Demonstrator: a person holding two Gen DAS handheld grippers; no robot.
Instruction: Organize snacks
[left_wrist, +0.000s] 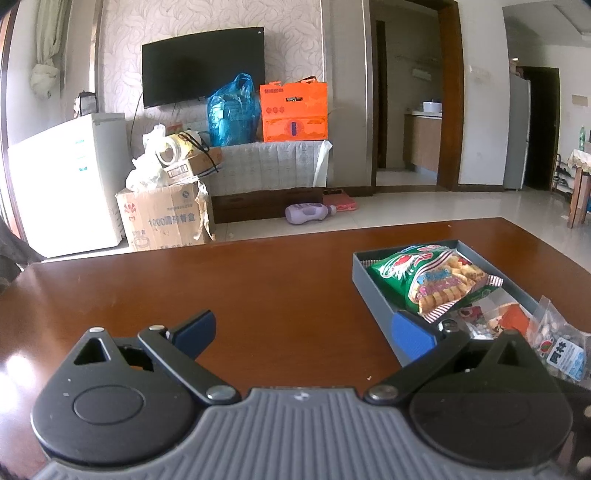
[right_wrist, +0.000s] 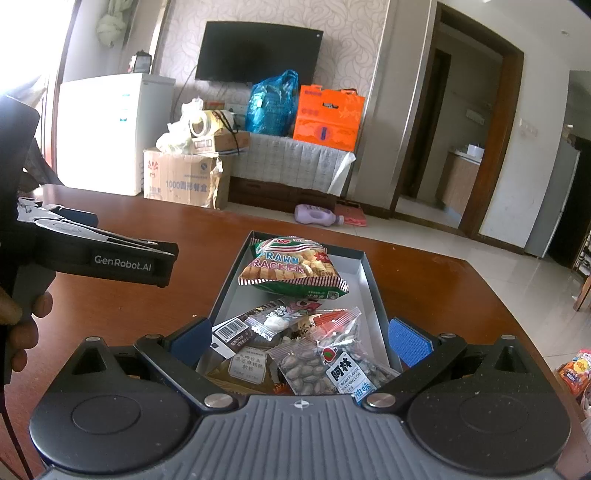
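Nearest in the right wrist view, the right tool (right_wrist: 299, 338) hangs over the near end of the grey tray (right_wrist: 373, 291) with its blue fingers (right_wrist: 410, 345) spread wide and nothing between them. Directly under it lies a clear packet of melon seeds (right_wrist: 321, 363), with a brown sachet (right_wrist: 245, 365) at its 9 o'clock and a dark barcoded wrapper (right_wrist: 234, 334) at about 10 o'clock. These small packets overlap loosely in a heap. At 12 o'clock, toward the far end of the tray, sits the prawn cracker bag (right_wrist: 291, 267), puffed and resting on the tray floor.

The left tool (left_wrist: 303, 334) is also spread apart and empty, held over the bare worktop (left_wrist: 258, 288), with the tray off at its 2 o'clock. In the right wrist view a hand (right_wrist: 22, 321) grips that tool's handle at 9 o'clock. At 4 o'clock, at the worktop's edge, an orange packet (right_wrist: 574, 373) lies outside the tray, probably not yet sorted.

All of these should be light. The cracker bag is likely air-filled, crinkly and slippery, with brittle contents, so a gentle pinch on its crimped striped seam seems safer than squeezing the belly. The seed packet is floppy film that will sag, so its sealed top edge looks the best place to hold. The flat sachets may need a corner lifted first.

Beyond the worktop are a tiled floor, cardboard boxes (right_wrist: 181, 177) and a wall television (right_wrist: 255, 51).
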